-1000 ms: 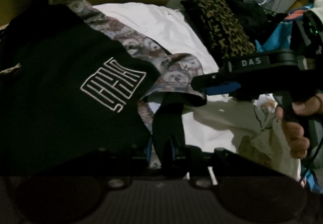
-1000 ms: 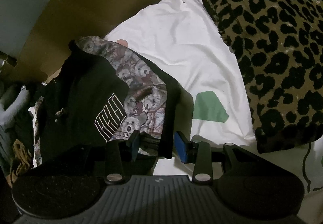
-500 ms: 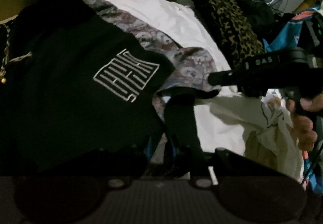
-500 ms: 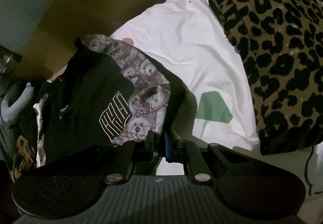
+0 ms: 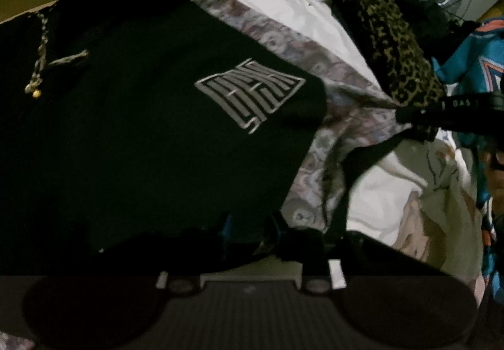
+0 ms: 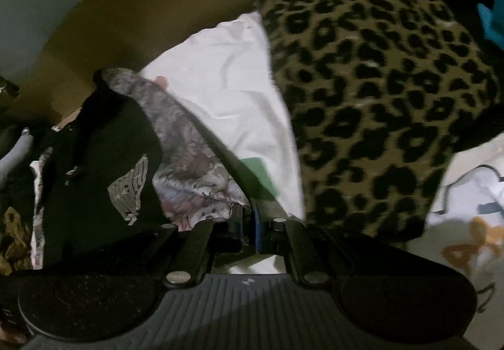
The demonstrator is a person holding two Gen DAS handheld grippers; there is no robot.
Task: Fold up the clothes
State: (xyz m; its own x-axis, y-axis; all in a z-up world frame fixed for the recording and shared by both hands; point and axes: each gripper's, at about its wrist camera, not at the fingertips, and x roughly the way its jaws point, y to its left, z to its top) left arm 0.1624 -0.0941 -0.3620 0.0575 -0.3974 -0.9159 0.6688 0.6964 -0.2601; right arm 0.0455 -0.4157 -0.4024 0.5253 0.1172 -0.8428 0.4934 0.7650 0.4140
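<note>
Left wrist view looks down on a black hoodie (image 5: 141, 135) spread over most of the left and middle, its white maze-like square logo (image 5: 250, 94) tilted on a diagonal. A braided drawstring (image 5: 39, 60) with a small bead hangs at the far left. The left gripper (image 5: 249, 230) sits at the hoodie's lower hem, its jaws narrowly apart and just now widening; dark cloth lies between them, but in the gloom I cannot tell whether the pads press it. Along the hoodie's right edge runs a strip of pale printed lining (image 5: 340, 104), smooth and faintly shiny, stretching from upper left to lower right. Further right, the right gripper (image 5: 406, 113) pinches the lining's corner, with a white sheet (image 5: 289, 9) and a fuzzy leopard-print cloth (image 5: 400, 44) behind.

From the right wrist, the hoodie (image 6: 104, 167) lies at the left, long axis running away from the camera. The right gripper (image 6: 249, 224) is closed tight on the lining's (image 6: 192, 167) crumpled near edge. The white sheet (image 6: 233, 91) shows in the middle, the leopard-print cloth (image 6: 371, 91) bulks large at right.
</note>
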